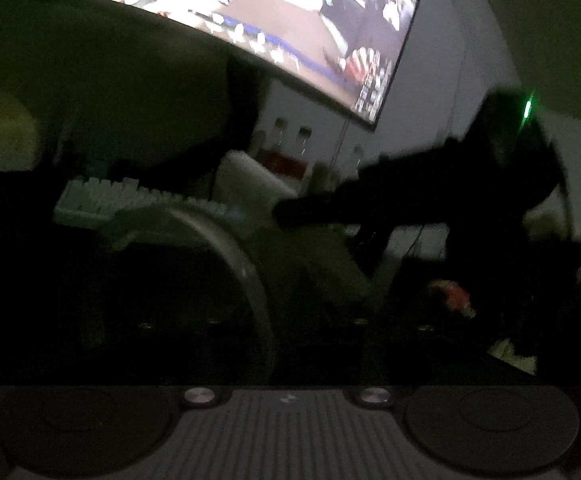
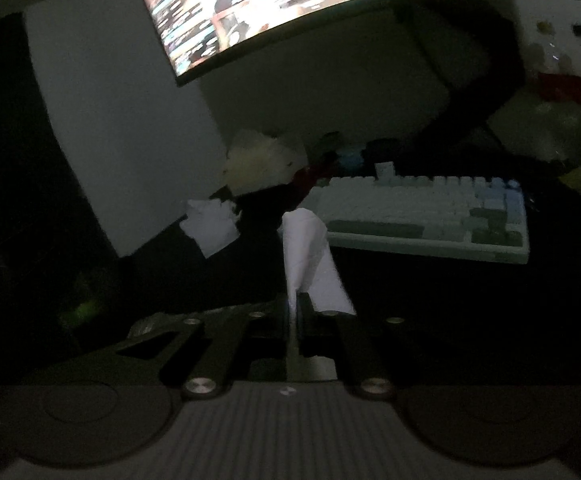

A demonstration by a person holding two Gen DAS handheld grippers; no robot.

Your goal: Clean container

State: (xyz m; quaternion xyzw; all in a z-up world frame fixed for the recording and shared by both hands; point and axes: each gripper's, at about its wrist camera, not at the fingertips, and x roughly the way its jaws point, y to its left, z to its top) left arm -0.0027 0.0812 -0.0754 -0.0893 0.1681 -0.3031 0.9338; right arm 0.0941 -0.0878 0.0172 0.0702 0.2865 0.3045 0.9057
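The scene is dark. In the left wrist view a clear round container (image 1: 230, 252) fills the centre, tilted, its curved rim catching light. My left gripper (image 1: 286, 320) holds it between fingers lost in shadow. My right gripper (image 1: 290, 212), a black body with a green light, reaches in from the right towards the container's mouth, with a pale wad (image 1: 330, 268) just below its tip. In the right wrist view the right gripper (image 2: 294, 300) is shut on a white tissue (image 2: 310, 252) that stands up from its fingers.
A lit monitor (image 1: 250, 20) hangs over the desk, with a white keyboard (image 2: 422, 216) under it. Bottles (image 1: 290, 144) and a white box (image 1: 246, 180) stand behind. A crumpled tissue (image 2: 212, 228) and a pale lumpy object (image 2: 262, 160) lie at the back left.
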